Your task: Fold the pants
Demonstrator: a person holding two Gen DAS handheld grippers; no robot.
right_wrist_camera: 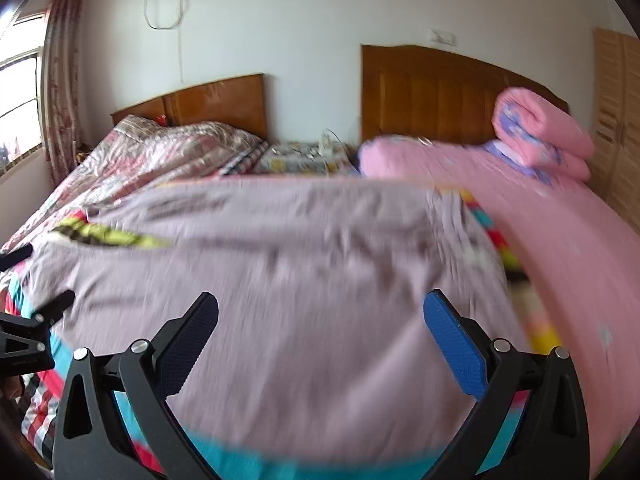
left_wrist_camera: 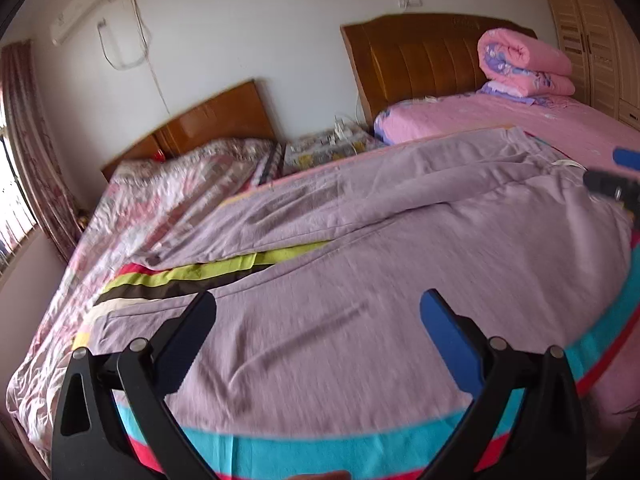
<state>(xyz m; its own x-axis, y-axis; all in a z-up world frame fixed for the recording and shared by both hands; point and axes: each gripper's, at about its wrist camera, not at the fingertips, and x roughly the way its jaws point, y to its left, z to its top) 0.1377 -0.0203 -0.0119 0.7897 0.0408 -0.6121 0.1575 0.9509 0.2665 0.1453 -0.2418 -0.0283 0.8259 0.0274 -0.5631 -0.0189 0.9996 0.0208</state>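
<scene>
Spread fingers (left_wrist_camera: 448, 328) over pants (left_wrist_camera: 340, 280); quilt (left_wrist_camera: 524, 64) beyond.

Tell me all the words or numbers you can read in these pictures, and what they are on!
None can be read.
Air conditioner on the wall: a small dark patch and faint marks, too small and blurred to read.
Wall plate above the headboard: no readable text.
Rolled pink quilt: printed purple pictures, no letters I can make out.
Pants and striped blanket: no words show.
</scene>
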